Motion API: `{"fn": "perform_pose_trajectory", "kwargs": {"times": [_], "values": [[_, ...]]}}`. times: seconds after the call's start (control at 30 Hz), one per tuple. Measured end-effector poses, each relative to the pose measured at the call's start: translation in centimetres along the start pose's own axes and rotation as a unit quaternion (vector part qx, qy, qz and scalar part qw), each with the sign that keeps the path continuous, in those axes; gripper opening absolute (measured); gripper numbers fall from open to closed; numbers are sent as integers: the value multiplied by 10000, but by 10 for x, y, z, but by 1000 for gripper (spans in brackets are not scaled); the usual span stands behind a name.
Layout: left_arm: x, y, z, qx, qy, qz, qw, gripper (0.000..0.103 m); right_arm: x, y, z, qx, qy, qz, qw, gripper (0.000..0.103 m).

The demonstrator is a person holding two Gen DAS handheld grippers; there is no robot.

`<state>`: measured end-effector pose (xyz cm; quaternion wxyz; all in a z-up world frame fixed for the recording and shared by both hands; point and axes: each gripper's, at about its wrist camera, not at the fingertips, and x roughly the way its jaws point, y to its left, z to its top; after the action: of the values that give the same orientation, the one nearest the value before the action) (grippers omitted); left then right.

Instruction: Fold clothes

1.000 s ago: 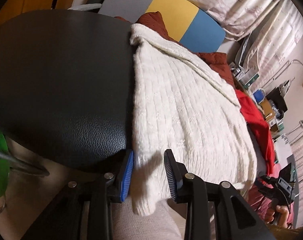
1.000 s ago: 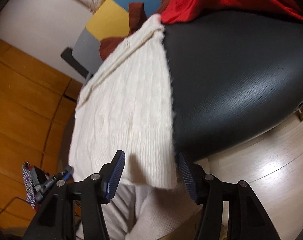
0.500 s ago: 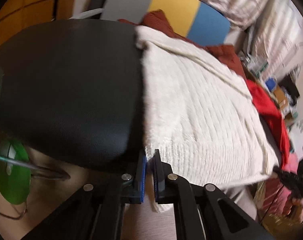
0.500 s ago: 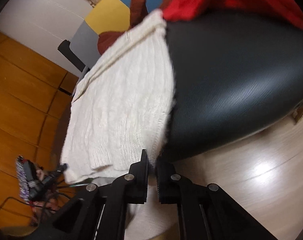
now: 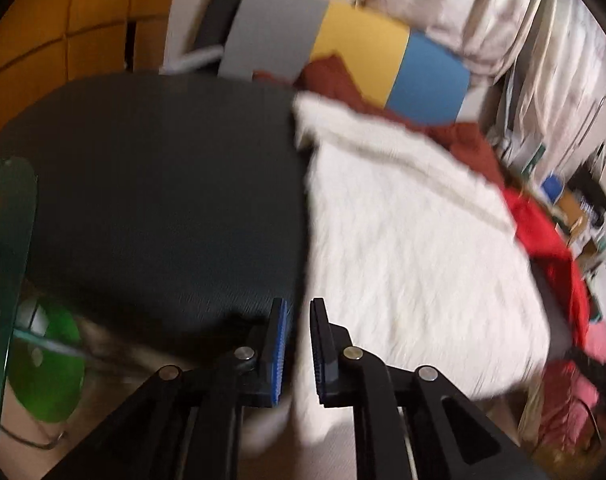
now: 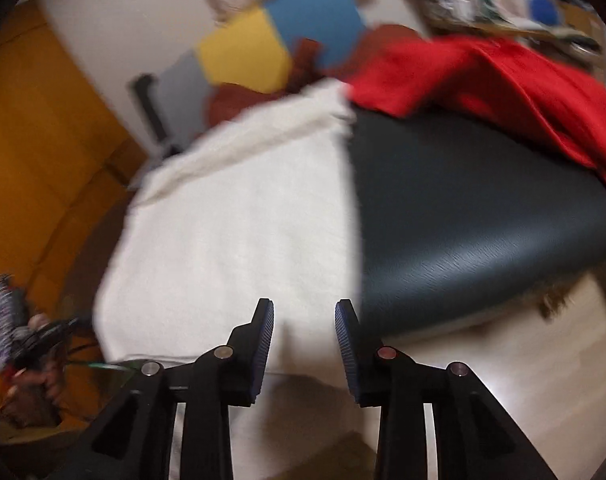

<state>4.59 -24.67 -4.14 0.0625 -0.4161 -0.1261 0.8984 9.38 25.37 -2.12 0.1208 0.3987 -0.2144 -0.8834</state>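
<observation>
Left wrist view: white sweater [image 5: 415, 240] flat on black seat [image 5: 151, 200], near hem between left gripper [image 5: 299, 344], jaws just reopening; grip uncertain. Right gripper [image 6: 305, 344] likewise reopening, parted astride opposite hem corner, for folding.

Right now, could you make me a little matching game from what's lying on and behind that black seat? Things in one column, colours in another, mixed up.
Things:
1. knitted sweater
2. seat cushion
3. garment draped over the seat's far right side
4. middle panel of the chair back

Colours:
A. yellow
B. bright red
C. cream white
D. black

Pairs: 1-C, 2-D, 3-B, 4-A
</observation>
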Motion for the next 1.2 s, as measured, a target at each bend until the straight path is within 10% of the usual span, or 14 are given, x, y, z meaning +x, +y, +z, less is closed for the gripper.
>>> {"fn": "perform_pose_trajectory", "kwargs": {"times": [0.17, 0.3, 0.6, 0.7, 1.07, 1.2], "values": [[34, -55, 18, 730, 30, -306, 9969, 14, 55, 18, -15, 937, 1266, 1705, 9727, 42], [61, -98, 14, 1398, 193, -282, 9896, 14, 102, 15, -33, 1510, 1915, 1571, 9570, 51], [88, -102, 16, 1244, 484, -195, 9909, 16, 121, -14, -36, 2624, 1434, 1548, 9416, 47], [89, -95, 15, 1053, 485, -297, 9928, 18, 118, -5, -37, 2430, 1369, 1493, 9487, 9], [89, -90, 14, 1024, 514, -297, 9930, 18, 98, 57, -37, 38, 1904, 421, 9808, 4], [89, -91, 15, 1069, 534, -257, 9925, 18, 109, 38, -47, 644, 2062, 657, 9742, 4]]}}
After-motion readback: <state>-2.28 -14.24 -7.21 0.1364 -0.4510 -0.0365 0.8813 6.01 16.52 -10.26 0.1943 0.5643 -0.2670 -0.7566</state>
